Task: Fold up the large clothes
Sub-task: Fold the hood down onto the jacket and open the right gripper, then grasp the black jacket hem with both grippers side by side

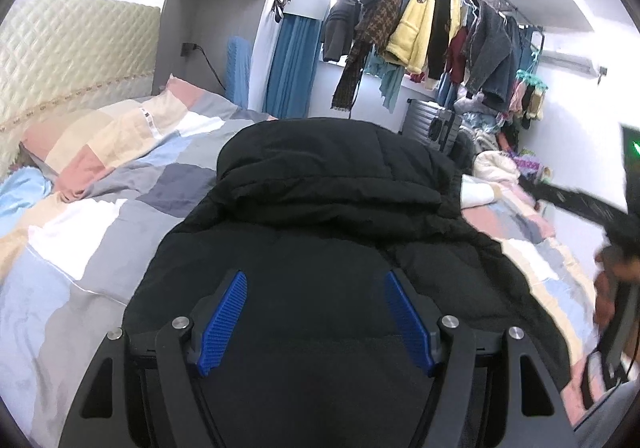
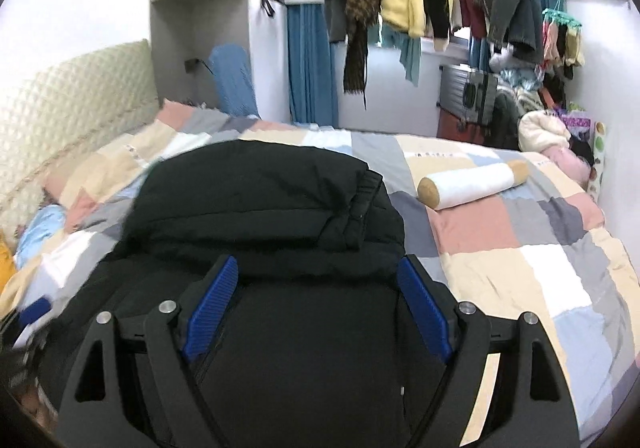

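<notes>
A black puffer jacket (image 1: 328, 208) lies folded on the patchwork duvet (image 1: 80, 248), its upper part doubled over into a thick roll. My left gripper (image 1: 315, 276) hovers over the near part of the jacket, blue pads (image 1: 222, 324) apart and nothing pressed between them. In the right wrist view the jacket (image 2: 260, 200) fills the middle, and my right gripper (image 2: 317, 260) stands open above its near edge with nothing in its grip. The right gripper (image 1: 616, 288) also shows blurred at the right edge of the left wrist view, held by a hand.
A white bolster with tan ends (image 2: 468, 186) lies on the duvet right of the jacket. A quilted headboard (image 1: 60, 60) and a pillow (image 1: 100, 144) are at the left. Beyond the bed stand a rail of hanging clothes (image 1: 420, 28) and a grey suitcase (image 1: 436, 124).
</notes>
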Action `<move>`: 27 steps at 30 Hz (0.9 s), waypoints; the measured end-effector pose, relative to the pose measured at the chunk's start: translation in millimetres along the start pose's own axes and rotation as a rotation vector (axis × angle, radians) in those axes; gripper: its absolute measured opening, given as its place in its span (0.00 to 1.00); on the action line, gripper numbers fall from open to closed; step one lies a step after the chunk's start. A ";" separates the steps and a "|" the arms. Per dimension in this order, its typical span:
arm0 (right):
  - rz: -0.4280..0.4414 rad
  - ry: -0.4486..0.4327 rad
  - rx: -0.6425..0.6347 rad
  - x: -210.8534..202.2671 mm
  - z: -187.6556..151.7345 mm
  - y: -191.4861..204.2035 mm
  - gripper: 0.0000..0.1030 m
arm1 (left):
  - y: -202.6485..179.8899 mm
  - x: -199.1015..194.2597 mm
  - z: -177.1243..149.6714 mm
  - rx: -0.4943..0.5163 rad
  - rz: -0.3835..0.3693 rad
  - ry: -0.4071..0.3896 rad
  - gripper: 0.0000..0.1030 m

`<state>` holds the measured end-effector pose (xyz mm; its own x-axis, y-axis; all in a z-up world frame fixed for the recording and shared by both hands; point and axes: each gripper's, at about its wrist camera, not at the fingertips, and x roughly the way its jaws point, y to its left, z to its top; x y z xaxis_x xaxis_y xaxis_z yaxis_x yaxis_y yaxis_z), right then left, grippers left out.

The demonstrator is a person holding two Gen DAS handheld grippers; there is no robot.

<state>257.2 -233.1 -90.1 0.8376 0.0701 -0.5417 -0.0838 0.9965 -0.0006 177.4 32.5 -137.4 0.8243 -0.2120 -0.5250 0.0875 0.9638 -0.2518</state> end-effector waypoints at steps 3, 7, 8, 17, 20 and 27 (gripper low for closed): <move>0.027 -0.026 0.022 -27.2 -12.7 -0.4 0.80 | -1.9 -8.3 -1.4 0.013 -0.002 -0.011 0.69; 0.080 0.006 0.030 -50.8 -33.2 0.7 0.80 | -4.9 -17.9 -9.0 0.058 0.008 -0.013 0.69; 0.109 0.035 0.017 -53.2 -39.4 2.8 0.80 | -3.6 -19.5 -11.0 0.060 0.008 -0.008 0.69; 0.193 0.237 -0.005 -44.8 -71.6 -20.2 0.80 | 12.8 -33.4 -19.0 0.049 0.020 0.032 0.69; 0.200 0.307 0.027 -37.2 -76.9 -35.8 0.80 | 18.6 -36.3 -20.7 0.039 0.030 0.046 0.69; 0.257 0.502 0.243 -19.1 -96.1 -83.3 0.80 | 43.5 -44.9 -25.3 -0.072 0.008 0.106 0.69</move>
<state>196.3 -321.8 -160.5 0.4455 0.3380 -0.8290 -0.0737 0.9367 0.3423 130.1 79.9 -145.4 0.7610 -0.2238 -0.6090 0.0373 0.9522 -0.3033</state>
